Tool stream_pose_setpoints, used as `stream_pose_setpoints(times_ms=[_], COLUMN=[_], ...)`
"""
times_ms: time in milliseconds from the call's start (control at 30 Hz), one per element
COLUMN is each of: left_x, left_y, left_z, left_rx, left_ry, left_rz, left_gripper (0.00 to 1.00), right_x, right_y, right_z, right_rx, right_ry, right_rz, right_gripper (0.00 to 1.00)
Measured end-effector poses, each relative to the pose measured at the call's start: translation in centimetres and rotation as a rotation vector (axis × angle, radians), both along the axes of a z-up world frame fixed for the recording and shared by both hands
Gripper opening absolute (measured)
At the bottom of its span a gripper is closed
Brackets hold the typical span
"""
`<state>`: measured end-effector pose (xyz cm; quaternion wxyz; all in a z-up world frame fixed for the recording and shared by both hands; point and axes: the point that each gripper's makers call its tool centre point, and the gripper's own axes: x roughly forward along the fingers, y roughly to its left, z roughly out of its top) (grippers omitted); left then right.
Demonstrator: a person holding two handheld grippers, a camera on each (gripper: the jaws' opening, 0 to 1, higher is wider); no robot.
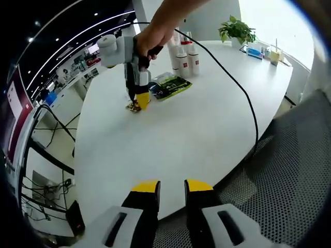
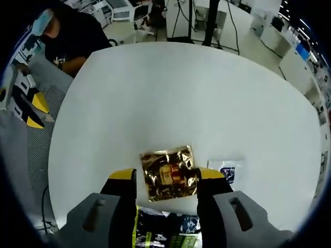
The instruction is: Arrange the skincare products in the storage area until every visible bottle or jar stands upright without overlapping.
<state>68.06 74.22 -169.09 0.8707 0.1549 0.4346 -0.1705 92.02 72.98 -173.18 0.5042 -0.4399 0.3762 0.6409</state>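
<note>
In the left gripper view, a hand holds my right gripper point(image 1: 137, 103) pointing down at a gold foil sachet point(image 1: 134, 107) on the white table point(image 1: 196, 129). Behind it lies a green-and-black packet point(image 1: 171, 86), and further back white bottles with red caps point(image 1: 186, 59) stand upright in a cluster. In the right gripper view, the gold sachet point(image 2: 168, 174) lies flat between the wide-apart jaws of my right gripper point(image 2: 166, 175), which is open. The jaws of my left gripper point(image 1: 172, 187) are a little apart with nothing between them, over the table's near edge.
A small white-and-blue sachet point(image 2: 226, 173) lies just right of the gold one. A potted plant point(image 1: 237, 28) and small items stand at the table's far end. A mesh chair point(image 1: 289, 170) is beside the table. A person in dark clothes point(image 2: 72, 36) is at the table's edge.
</note>
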Motion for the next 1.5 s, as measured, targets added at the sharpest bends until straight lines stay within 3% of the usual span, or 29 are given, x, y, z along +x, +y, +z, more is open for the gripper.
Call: stream_pose_setpoints(times_ms=[167, 700, 933, 1000, 1067, 1133, 1233, 1333, 1367, 1433, 1500], left_x=[0.1, 0.1, 0.1, 0.2, 0.3, 0.3, 0.4, 0.4, 0.4, 0.4, 0.4], left_y=[0.0, 0.1, 0.1, 0.1, 0.2, 0.2, 0.2, 0.2, 0.2, 0.2, 0.1], left_z=[0.0, 0.0, 0.0, 0.2, 0.2, 0.2, 0.2, 0.3, 0.2, 0.1, 0.2], left_rx=[-0.001, 0.002, 0.004, 0.002, -0.001, -0.001, -0.001, -0.001, -0.001, 0.002, 0.0], left_ry=[-0.003, -0.002, -0.005, -0.013, -0.017, -0.019, -0.022, -0.023, -0.021, -0.017, -0.019], left_rz=[0.001, 0.002, 0.004, 0.007, 0.009, 0.009, 0.009, 0.006, 0.006, 0.003, -0.002], left_gripper=[0.2, 0.2, 0.2, 0.2, 0.2, 0.2, 0.2, 0.2, 0.2, 0.2, 0.2], right_x=[0.2, 0.6, 0.4, 0.2, 0.4, 0.9, -1.2, -3.4, -6.2, -7.3, -9.1], right_y=[-0.3, -0.9, -1.3, -1.7, -1.2, -0.9, -0.6, -0.7, -1.6, -1.8, -2.2], right_z=[-0.2, -0.4, -0.2, 0.1, 0.6, 1.6, 3.9, 5.3, 6.7, 6.8, 8.4], right_rx=[-0.02, -0.092, -0.076, -0.058, -0.015, 0.06, 0.208, 0.352, 0.398, 0.449, 0.538], right_ry=[-0.053, -0.043, -0.039, -0.046, -0.078, -0.115, -0.054, -0.01, 0.021, 0.063, 0.026], right_rz=[0.049, -0.163, -0.187, -0.211, -0.219, -0.243, -0.378, -0.452, -0.492, -0.513, -0.483], right_gripper=[0.37, 0.36, 0.37, 0.46, 0.52, 0.51, 0.42, 0.37, 0.38, 0.45, 0.61])
